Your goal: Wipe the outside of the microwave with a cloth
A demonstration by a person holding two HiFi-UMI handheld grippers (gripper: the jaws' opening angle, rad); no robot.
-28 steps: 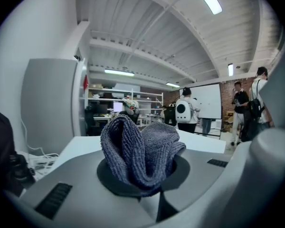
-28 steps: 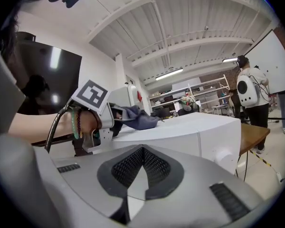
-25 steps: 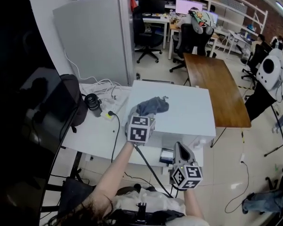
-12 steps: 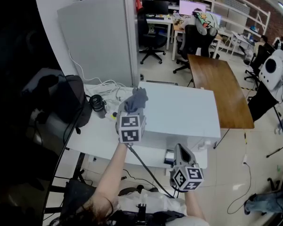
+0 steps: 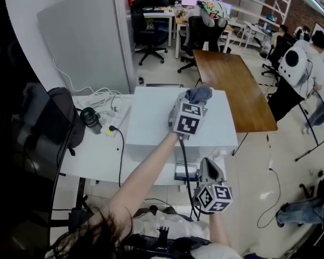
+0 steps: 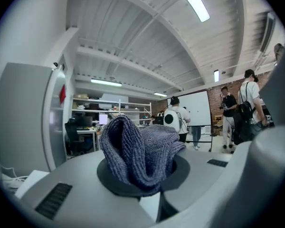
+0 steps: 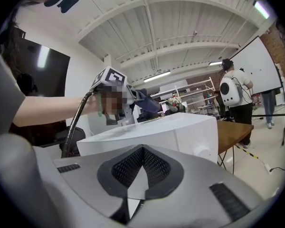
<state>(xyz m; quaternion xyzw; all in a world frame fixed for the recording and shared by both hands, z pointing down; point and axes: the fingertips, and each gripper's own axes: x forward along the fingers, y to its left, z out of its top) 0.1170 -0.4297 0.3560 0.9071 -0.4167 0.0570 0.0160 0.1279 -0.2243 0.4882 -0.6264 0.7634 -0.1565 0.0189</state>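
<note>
On the white desk (image 5: 94, 158), the microwave (image 5: 151, 117) has only its top under wipe. The left gripper (image 5: 195, 101) clamps the grey cloth (image 5: 201, 93) at the top's far right corner, seemingly touching. The right gripper (image 5: 209, 165) hangs low, jaws together, empty. Front and sides remain. Half a second earlier the cloth was at the top's left edge.
</note>
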